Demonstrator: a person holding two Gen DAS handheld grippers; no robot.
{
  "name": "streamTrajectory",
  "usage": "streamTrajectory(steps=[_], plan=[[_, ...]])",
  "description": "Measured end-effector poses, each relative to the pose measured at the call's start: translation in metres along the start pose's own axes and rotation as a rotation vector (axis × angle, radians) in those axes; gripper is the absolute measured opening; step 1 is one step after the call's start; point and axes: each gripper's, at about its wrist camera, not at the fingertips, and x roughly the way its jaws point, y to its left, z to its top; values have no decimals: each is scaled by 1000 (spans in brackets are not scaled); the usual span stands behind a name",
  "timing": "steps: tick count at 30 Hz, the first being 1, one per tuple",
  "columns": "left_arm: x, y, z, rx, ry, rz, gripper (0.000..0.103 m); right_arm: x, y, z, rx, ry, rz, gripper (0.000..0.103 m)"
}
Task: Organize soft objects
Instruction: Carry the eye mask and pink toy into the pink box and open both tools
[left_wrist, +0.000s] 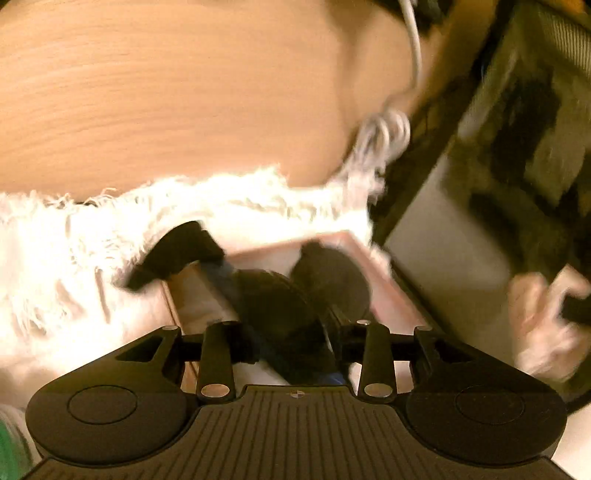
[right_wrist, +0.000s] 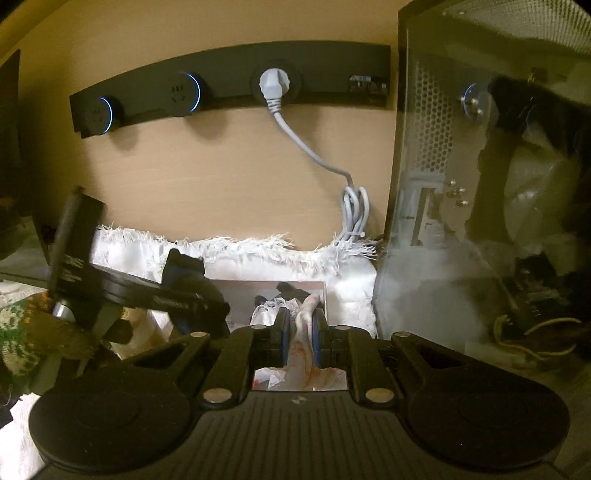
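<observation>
Right gripper (right_wrist: 298, 325) pointed downward, clamped on pale limp cloth (right_wrist: 301, 354); left gripper (left_wrist: 255, 258) fingers stood apart above fringed white mat (right_wrist: 258, 251).

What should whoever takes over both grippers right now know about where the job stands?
Right gripper: shut on a pale cloth, over the open box.
Left gripper: over the same box, jaws apart. A dark blurred shape sits between them, and I cannot tell whether it is gripped.
The box sits on a white fringed mat beside the computer case.
Done: some fabric seems to lie in the box already.
Left: probably lower the pale cloth into the box and release. Confirm what the left gripper has.
</observation>
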Motion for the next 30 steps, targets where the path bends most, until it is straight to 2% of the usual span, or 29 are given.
streamTrajectory(steps=[2,3,5,6,7,8,10,11,13,15,17,19,22,25,27,30], plan=[[-10,9,3,-57,-35,-65,38,9,2,3,-4,-1,10,12],[-12,9,6,-62,-26,-117,38,13,4,4,-5,0,21,12],[-16,1,10,-19,18,-235,38,21,8,10,-8,-8,38,12],[-20,-3,9,19,26,-265,38,24,12,14,-6,-19,43,12],[-22,-9,8,56,23,-260,38,25,13,17,-2,-30,48,12],[-22,-14,6,80,23,-220,38,25,14,19,3,-37,53,12],[-14,-18,5,78,29,-105,37,26,15,21,8,-41,59,12],[-10,-15,5,57,24,-82,36,26,15,20,5,-38,62,12],[-5,-8,4,-16,-7,-72,36,24,13,16,8,-30,64,12],[-5,-2,7,-79,-70,-96,36,21,9,10,18,-26,56,12],[-7,-1,15,-118,-127,-106,36,19,0,3,44,-11,52,12],[5,-4,28,-132,-135,-91,36,21,-7,-5,67,10,52,12],[42,-15,41,-82,-70,-64,36,25,-13,-18,82,41,45,12],[76,-14,39,-53,43,0,30,26,-16,-28,81,63,52,12],[76,-9,29,-68,55,-32,23,26,-19,-32,84,72,65,12],[71,-2,11,-113,159,-117,22,33,-23,-34,100,85,88,12]])
